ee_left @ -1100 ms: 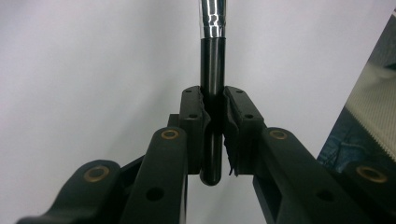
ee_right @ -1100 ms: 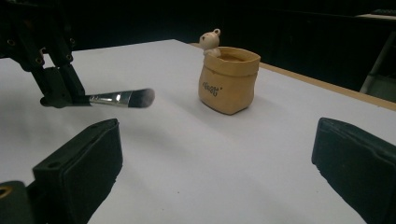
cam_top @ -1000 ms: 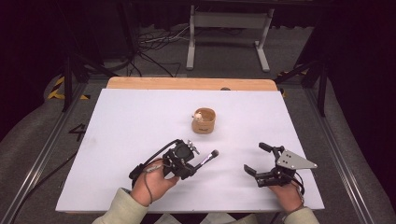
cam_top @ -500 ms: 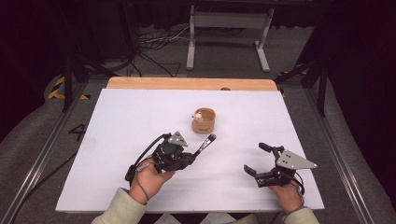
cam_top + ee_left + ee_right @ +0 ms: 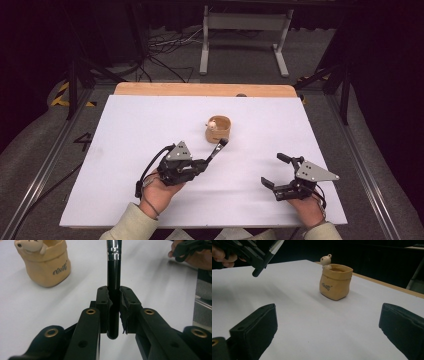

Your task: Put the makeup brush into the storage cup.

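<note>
The left gripper carries the black brush across the table — its tip now sits just beside the tan pot, closer than a second ago.

surface: white table | on it: tan pouch-shaped pot

The brush runs off the top edge, its head perhaps bristled, unseen.
</note>
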